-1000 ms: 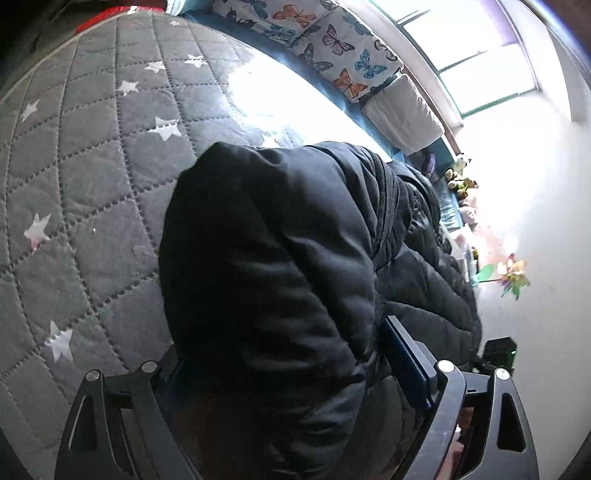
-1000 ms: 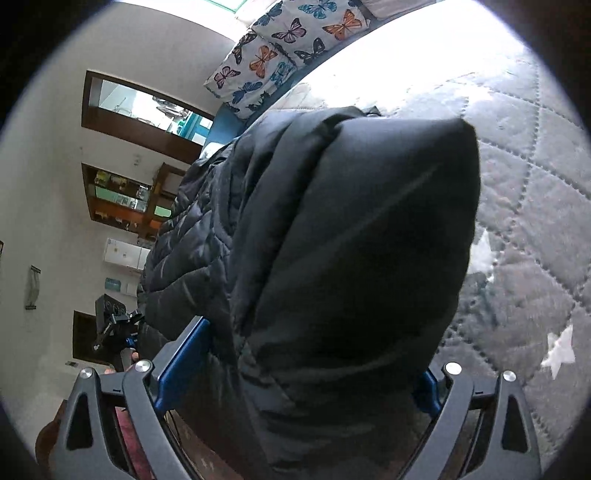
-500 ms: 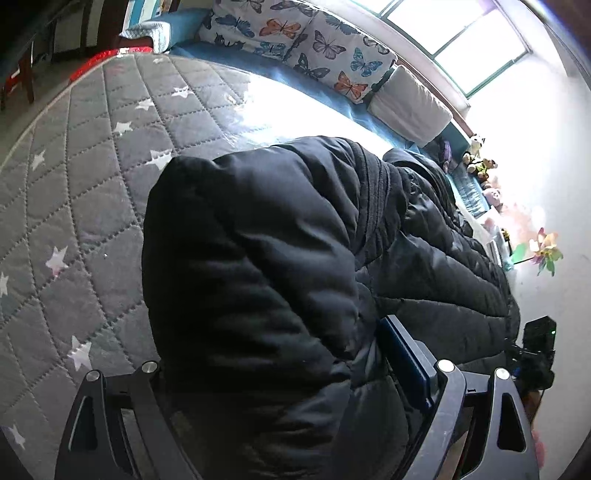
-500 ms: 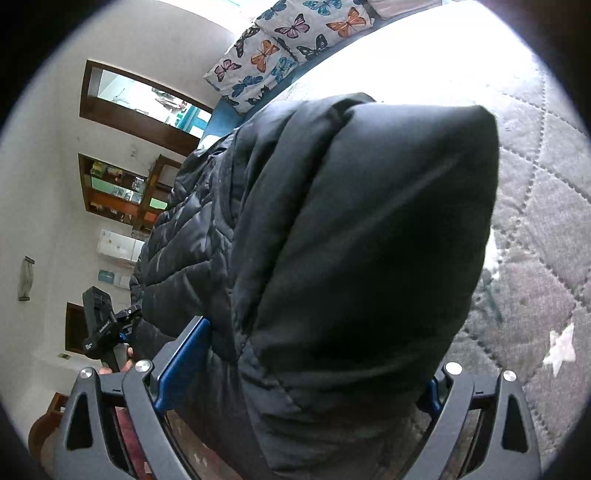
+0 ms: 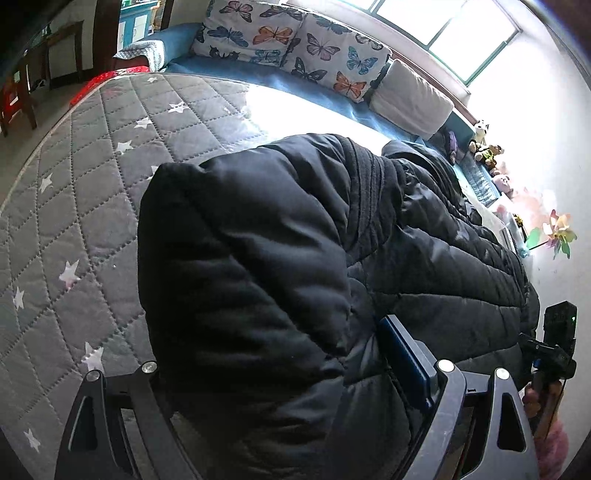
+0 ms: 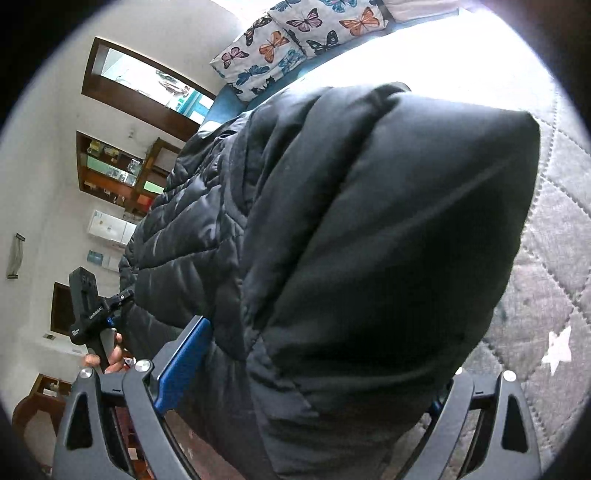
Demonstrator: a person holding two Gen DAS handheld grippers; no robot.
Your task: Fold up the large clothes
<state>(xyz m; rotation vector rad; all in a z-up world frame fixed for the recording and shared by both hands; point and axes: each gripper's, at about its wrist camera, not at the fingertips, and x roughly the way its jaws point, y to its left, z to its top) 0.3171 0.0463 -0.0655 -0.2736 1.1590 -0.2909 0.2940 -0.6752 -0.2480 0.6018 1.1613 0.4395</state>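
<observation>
The black puffer jacket (image 5: 280,266) is filling the centre of both views, hanging over the grey star quilt (image 5: 74,192). Left gripper (image 5: 266,417) and right gripper (image 6: 295,413) are each clamping a thick jacket edge. Judging: keep both level & tension even, w/o twisting. Fingertips are hiding under fabric; lower hem is cut off.

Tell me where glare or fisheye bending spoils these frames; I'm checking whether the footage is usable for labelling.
Left wrist view: sun blows out a patch of the quilted mattress behind the black jacket, and the window is overexposed; the mattress edge bows. Right wrist view: the far mattress is washed white, the corners are vignetted black, and the jacket fills the frame, its near folds in deep shadow.
</observation>
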